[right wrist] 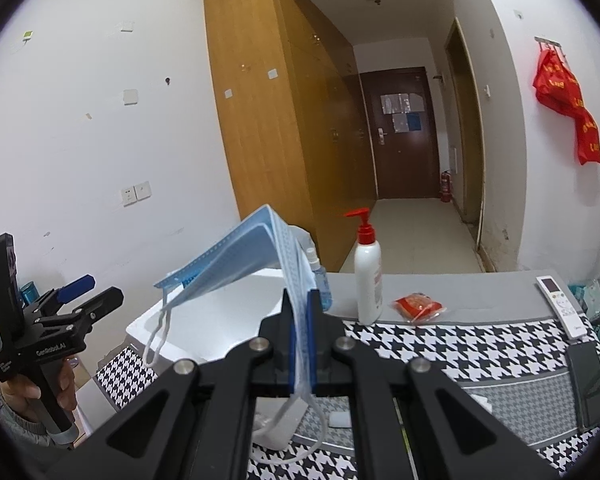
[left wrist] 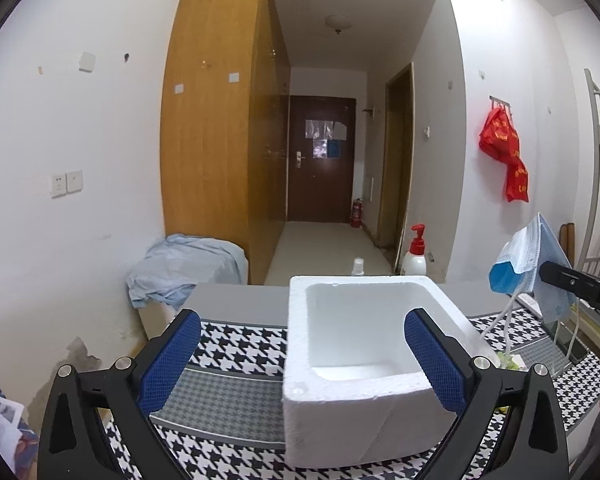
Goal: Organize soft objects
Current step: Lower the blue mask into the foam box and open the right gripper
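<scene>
The right tongs (right wrist: pixel 299 334) are being seen closest to the lens, their blue pads being pressed together on a stack of blue face masks (right wrist: pixel 240 256). The masks are being held up in the air, fanning upward and to the left, with white ear loops (right wrist: pixel 156 340) dangling below them. In the left wrist view the same masks (left wrist: pixel 536 268) are being held at the far right, above the table and to the right of the foam box.

The left tongs (left wrist: pixel 302 364) are being held wide apart with nothing between the pads, and a white foam box (left wrist: pixel 364 408) is being framed between them, its right near corner lying just behind the right pad. The box (right wrist: pixel 220 304) is resting on a houndstooth cloth (left wrist: pixel 236 344) that is covering the table (right wrist: pixel 480 284).

Farther right on the table, a white pump bottle with a red top (right wrist: pixel 367 272) is standing upright, a small blue spray bottle (right wrist: pixel 318 274) is being partly hidden behind the masks, a red packet (right wrist: pixel 418 306) is lying flat just right of the pump bottle, and a white remote control (right wrist: pixel 560 306) is lying near the right edge.
</scene>
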Demonstrator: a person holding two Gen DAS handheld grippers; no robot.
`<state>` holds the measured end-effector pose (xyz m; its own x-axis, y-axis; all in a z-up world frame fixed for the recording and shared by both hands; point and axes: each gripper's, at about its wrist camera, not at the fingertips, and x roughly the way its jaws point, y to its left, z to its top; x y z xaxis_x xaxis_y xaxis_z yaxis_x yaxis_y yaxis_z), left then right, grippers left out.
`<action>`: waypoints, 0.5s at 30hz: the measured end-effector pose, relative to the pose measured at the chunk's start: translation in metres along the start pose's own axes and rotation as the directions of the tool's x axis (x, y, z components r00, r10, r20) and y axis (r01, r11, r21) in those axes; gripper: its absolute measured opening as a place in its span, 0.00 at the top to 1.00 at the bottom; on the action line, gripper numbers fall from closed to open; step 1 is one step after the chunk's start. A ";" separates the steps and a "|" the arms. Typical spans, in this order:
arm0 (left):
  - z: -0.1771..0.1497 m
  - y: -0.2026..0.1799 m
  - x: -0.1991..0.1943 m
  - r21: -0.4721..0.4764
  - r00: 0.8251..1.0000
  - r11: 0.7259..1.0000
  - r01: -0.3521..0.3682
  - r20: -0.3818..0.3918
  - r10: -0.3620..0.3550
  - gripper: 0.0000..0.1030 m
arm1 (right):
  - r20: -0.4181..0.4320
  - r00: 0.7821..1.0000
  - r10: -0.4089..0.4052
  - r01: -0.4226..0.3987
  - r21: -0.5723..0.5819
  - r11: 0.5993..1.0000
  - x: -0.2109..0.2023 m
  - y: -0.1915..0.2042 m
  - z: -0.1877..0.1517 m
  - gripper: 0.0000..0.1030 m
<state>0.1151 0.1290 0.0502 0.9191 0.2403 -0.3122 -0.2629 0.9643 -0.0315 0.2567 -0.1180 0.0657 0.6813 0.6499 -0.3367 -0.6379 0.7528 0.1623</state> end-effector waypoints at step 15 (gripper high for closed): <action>-0.009 0.031 -0.015 -0.017 0.999 0.999 -0.034 0.008 0.034 0.01 | -0.042 0.998 0.055 -0.057 -0.050 0.997 0.032 0.041 0.007 0.93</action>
<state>0.0901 0.1542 0.0455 0.9117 0.2742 -0.3059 -0.2992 0.9535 -0.0369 0.2548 -0.0657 0.0682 0.6296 0.6857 -0.3654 -0.6930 0.7082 0.1351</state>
